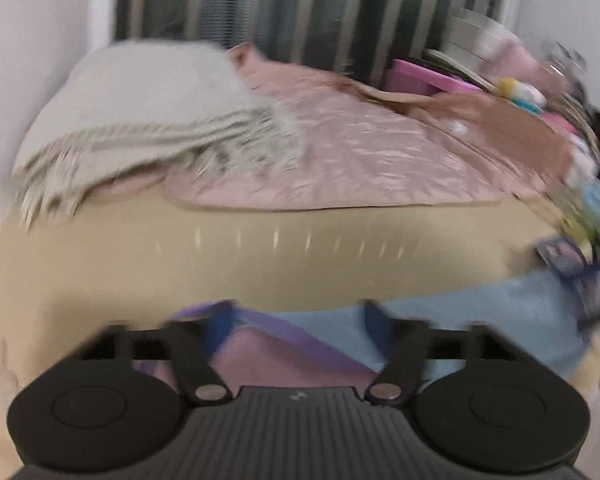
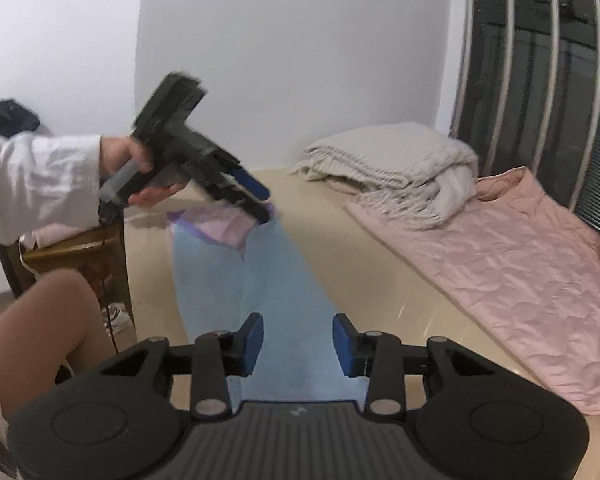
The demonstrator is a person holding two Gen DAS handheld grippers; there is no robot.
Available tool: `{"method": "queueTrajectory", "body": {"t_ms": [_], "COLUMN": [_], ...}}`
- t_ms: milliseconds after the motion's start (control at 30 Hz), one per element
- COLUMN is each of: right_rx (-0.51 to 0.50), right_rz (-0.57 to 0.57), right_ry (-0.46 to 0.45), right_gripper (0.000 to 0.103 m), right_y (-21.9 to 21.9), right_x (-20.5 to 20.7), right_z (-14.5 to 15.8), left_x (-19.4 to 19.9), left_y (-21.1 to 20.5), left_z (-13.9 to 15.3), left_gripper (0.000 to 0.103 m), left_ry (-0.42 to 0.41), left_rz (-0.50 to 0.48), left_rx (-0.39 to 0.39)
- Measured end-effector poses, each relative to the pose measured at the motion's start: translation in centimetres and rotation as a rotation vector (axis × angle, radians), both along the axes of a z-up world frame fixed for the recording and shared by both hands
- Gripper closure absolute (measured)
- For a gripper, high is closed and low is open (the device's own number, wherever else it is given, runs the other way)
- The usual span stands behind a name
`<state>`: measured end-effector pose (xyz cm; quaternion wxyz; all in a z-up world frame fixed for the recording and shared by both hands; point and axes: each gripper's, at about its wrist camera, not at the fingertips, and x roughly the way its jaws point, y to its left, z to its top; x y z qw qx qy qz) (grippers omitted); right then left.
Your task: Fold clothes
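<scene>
Garment: your light blue cloth (image 2: 236, 280) lies flat as a long strip on the beige bed surface (image 2: 340, 240), with a folded pink and purple end (image 2: 224, 224) at its far part.
Left gripper: your left gripper (image 2: 260, 200) hangs just above that pink and purple end; its blue pads (image 1: 216, 320) stand apart with nothing pinched between them, cloth showing below.
Right gripper: your right gripper (image 2: 298, 344) sits over the near end of the strip, jaws partly apart, pads (image 2: 346, 344) not pressing on the fabric.
Hand: your left hand (image 2: 136, 172) grips the tool's handle, a white sleeve (image 2: 36, 184) behind it.
Bed beyond: a pink quilt (image 2: 500, 256) is spread well apart from the strip, and a folded grey fringed blanket (image 2: 392, 160) rests on its far end.
Containers: a pink box (image 1: 424, 76) stands past the quilt among blurred clutter; you cannot tell its contents.
</scene>
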<state>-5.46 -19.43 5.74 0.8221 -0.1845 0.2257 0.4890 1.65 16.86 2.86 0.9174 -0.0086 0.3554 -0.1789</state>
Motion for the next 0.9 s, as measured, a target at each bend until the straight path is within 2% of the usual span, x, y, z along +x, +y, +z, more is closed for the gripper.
{"method": "queueTrajectory", "body": {"t_ms": [33, 67, 167, 300, 433, 600, 633, 700, 767, 833, 900], "right_rx": [-0.01, -0.015, -0.018, -0.013, -0.006, -0.015, -0.014, 0.007, 0.045, 0.064, 0.054], "right_rz": [-0.001, -0.004, -0.006, -0.008, 0.007, 0.0, 0.001, 0.0, 0.001, -0.004, -0.001], "right_ry": [0.0, 0.009, 0.048, 0.083, 0.098, 0.103, 0.103, 0.096, 0.091, 0.094, 0.092], "right_gripper": [0.067, 0.067, 0.067, 0.067, 0.068, 0.068, 0.068, 0.068, 0.068, 0.068, 0.071], "right_y": [0.2, 0.2, 0.3, -0.3, -0.6, -1.0, -1.1, -1.2, -1.3, -0.9, 0.0], "right_x": [-0.1, -0.2, -0.2, -0.3, -0.6, -0.8, -0.8, -0.9, -0.9, -0.7, -0.6], "right_z": [-0.5, -0.9, -2.1, -3.1, -3.5, -3.5, -3.5, -3.1, -2.6, -2.3, -2.4], "left_x": [0.1, 0.2, -0.5, -2.3, -3.3, -4.2, -4.3, -4.4, -4.1, -2.7, -1.3], "left_y": [0.1, 0.2, 0.3, 0.9, 1.7, 1.6, 1.7, 1.7, 1.2, 0.4, 0.2], "left_z": [-0.3, -0.6, -1.3, -0.9, -0.6, -1.3, -1.3, -0.6, 0.1, 0.1, -0.5], "left_gripper": [0.088, 0.099, 0.101, 0.102, 0.102, 0.101, 0.1, 0.09, 0.045, 0.043, 0.053], "left_ry": [0.014, 0.027, 0.014, -0.022, 0.023, 0.023, 0.028, 0.019, 0.006, 0.014, 0.064], "left_rz": [0.025, 0.049, 0.096, 0.135, 0.182, 0.245, 0.253, 0.26, 0.269, 0.297, 0.312], "left_rx": [-0.013, -0.025, -0.026, -0.058, -0.099, 0.016, 0.014, -0.028, -0.047, -0.033, -0.049]}}
